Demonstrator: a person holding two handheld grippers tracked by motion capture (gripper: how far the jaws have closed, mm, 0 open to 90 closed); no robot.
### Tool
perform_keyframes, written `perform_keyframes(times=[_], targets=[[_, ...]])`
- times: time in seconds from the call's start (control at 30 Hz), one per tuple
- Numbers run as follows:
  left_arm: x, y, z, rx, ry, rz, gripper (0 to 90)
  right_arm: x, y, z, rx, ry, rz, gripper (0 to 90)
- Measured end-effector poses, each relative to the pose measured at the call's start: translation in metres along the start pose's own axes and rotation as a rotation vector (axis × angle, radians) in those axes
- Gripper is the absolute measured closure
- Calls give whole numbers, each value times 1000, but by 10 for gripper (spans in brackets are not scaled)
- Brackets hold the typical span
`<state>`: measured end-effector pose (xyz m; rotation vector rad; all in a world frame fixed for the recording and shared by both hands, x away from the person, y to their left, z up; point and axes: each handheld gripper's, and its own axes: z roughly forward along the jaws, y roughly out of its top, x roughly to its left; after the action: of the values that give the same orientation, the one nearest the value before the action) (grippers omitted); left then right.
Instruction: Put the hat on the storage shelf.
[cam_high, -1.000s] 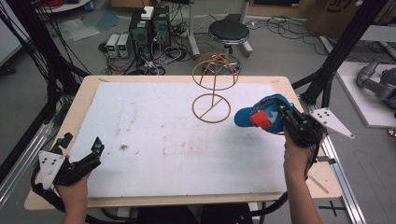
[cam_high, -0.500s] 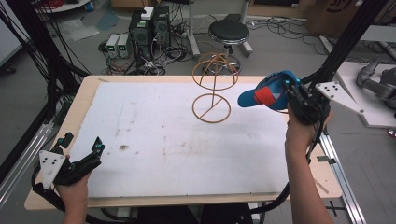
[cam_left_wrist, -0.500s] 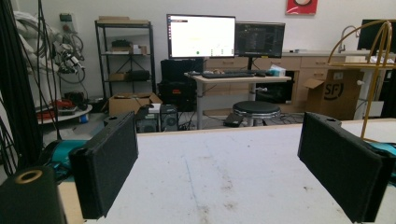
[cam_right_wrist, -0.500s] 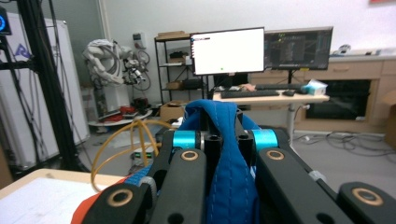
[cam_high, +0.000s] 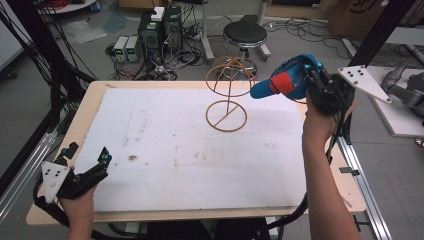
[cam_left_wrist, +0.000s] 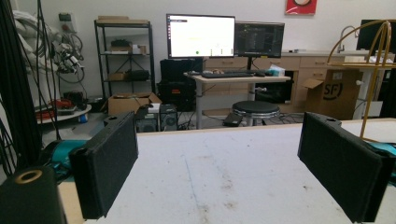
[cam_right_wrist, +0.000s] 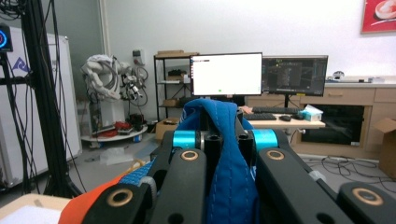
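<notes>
A blue cap with a red patch (cam_high: 284, 83) hangs in the air over the table's right side, with my right gripper (cam_high: 311, 76) shut on its rear. It is level with the top of a gold wire stand (cam_high: 227, 96), just to the stand's right and apart from it. In the right gripper view the blue fabric (cam_right_wrist: 225, 163) is pinched between the jaws. My left gripper (cam_high: 89, 153) rests at the near left corner of the white table (cam_high: 165, 145), open and with nothing in it. In the left gripper view its jaws (cam_left_wrist: 225, 161) stand wide apart, and the stand (cam_left_wrist: 373, 70) shows at far right.
Behind the table are a black stool (cam_high: 245, 35) and electronics boxes with cables (cam_high: 160, 25) on the floor. Black frame posts (cam_high: 45, 85) flank the left side, and a metal rail (cam_high: 357, 170) runs along the right edge. A desk with monitors (cam_left_wrist: 201, 35) stands far off.
My right gripper has lifted the blue cap up and away from the person, from table height to level with the stand's top. The left gripper has stayed put.
</notes>
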<state>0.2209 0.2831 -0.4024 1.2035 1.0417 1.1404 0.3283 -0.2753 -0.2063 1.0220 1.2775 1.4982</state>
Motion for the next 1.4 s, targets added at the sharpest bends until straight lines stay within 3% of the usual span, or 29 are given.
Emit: perform_keyframes(times=[0.23, 0.47, 0.7, 0.87, 1.4], targets=[[1, 0, 0, -3, 0, -3, 125, 3, 9, 18, -40, 12, 53, 879], [3, -1, -1, -1, 0, -5, 125, 13, 19, 34, -63, 19, 42, 878], [4, -2, -4, 4, -1, -4, 125, 31, 29, 54, -91, 61, 22, 878], [5, -2, -8, 8, 3, 0, 125, 36, 31, 67, -104, 82, 46, 878], [10, -2, -21, -2, 17, 4, 125, 62, 26, 110, -108, 130, 37, 876]])
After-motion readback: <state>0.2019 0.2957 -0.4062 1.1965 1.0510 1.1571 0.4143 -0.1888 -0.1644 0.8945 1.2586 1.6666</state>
